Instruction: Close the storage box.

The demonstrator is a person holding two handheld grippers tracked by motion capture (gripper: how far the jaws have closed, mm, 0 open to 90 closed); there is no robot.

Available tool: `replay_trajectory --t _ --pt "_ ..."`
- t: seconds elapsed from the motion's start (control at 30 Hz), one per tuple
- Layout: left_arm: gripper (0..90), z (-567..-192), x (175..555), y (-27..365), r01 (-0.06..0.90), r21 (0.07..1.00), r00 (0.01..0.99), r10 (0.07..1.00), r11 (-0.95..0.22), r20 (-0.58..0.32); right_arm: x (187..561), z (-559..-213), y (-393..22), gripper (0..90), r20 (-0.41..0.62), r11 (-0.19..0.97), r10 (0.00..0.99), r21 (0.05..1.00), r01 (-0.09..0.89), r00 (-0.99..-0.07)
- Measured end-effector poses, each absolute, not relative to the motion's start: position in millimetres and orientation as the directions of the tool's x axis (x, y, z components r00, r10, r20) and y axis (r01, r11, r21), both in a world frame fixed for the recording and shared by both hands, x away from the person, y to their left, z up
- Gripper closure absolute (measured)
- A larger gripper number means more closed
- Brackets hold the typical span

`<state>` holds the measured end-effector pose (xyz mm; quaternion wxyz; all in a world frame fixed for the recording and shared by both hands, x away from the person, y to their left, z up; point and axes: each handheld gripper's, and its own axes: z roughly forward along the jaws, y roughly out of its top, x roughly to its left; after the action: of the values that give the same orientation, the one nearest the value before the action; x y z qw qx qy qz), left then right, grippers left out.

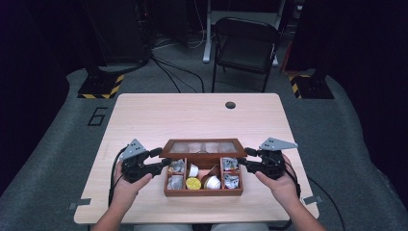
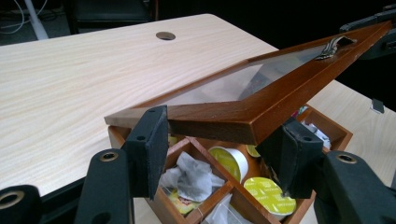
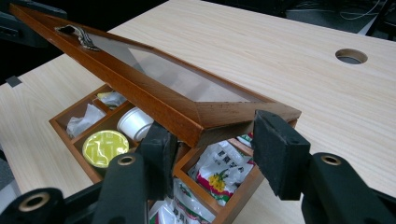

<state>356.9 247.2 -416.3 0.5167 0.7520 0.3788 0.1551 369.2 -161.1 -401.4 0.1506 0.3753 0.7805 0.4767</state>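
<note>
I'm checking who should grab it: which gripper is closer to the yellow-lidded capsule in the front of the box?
Left. The left gripper grips the lid's left end, diagonally beside the yellow-lidded capsule; the right gripper holds the right end, farther across the box.

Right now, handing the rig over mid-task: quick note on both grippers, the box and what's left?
Left gripper: shut on the left end of the lid.
Right gripper: shut on the lid's right end.
Wooden box sits near the table's front edge; lid is part-raised and tilted, hinged at the back.
Capsules and sachets lie in the compartments.
Done: both ends gripped.
Left: probably finish swinging the lid, then release.
</note>
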Motion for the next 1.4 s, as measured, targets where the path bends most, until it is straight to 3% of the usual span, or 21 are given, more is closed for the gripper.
replay_trajectory --t 0.83,1.4 --pt "42.7 -459.0 332.9 246.2 0.478 0.851 0.666 0.721 -0.216 -0.191 343.6 -445.7 -162.4 47.9 0.128 0.313 0.714 0.821 0.477 -0.688" --pt "42.9 -473.2 327.9 243.4 0.497 0.816 0.684 0.712 -0.294 -0.16 336.2 -464.4 -163.5 46.3 0.11 0.358 0.71 0.794 0.491 -0.695"
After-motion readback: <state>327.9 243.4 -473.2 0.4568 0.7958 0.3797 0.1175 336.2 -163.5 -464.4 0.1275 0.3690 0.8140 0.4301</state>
